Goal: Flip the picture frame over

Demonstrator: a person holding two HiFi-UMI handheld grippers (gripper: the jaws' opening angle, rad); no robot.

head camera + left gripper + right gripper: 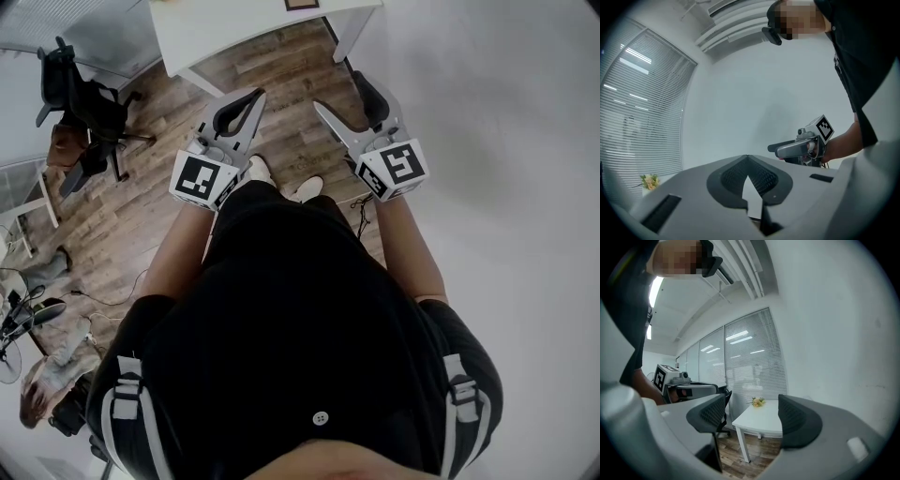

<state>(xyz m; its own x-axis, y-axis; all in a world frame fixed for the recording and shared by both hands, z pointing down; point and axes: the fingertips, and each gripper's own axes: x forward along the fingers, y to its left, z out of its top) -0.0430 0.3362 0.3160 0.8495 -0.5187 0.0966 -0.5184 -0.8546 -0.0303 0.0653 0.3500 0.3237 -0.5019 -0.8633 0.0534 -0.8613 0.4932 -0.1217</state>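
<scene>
Wood-plank floor (281, 84) under a white rectangular table (216, 37) at 12 o'clock, with a black office chair (80, 94) at 10. Brown picture frame (302, 4) sits on the table, cropped at the top edge and well apart from both claws. Left gripper (257, 95) is clenched on nothing; right gripper (336, 89) is released and empty. Only the gripper views show slatted window blinds (750, 352) and small yellow flowers (758, 402) on the table; only the head view shows the frame.

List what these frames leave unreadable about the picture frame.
- Head view: the dark brown rectangular frame on the white table is cut off by the top edge; which face is up is unreadable.
- Right gripper view: tabletop seen almost edge-on; no frame visible, only small yellow flowers.
- Left gripper view: wall and blinds; no frame in sight.
</scene>
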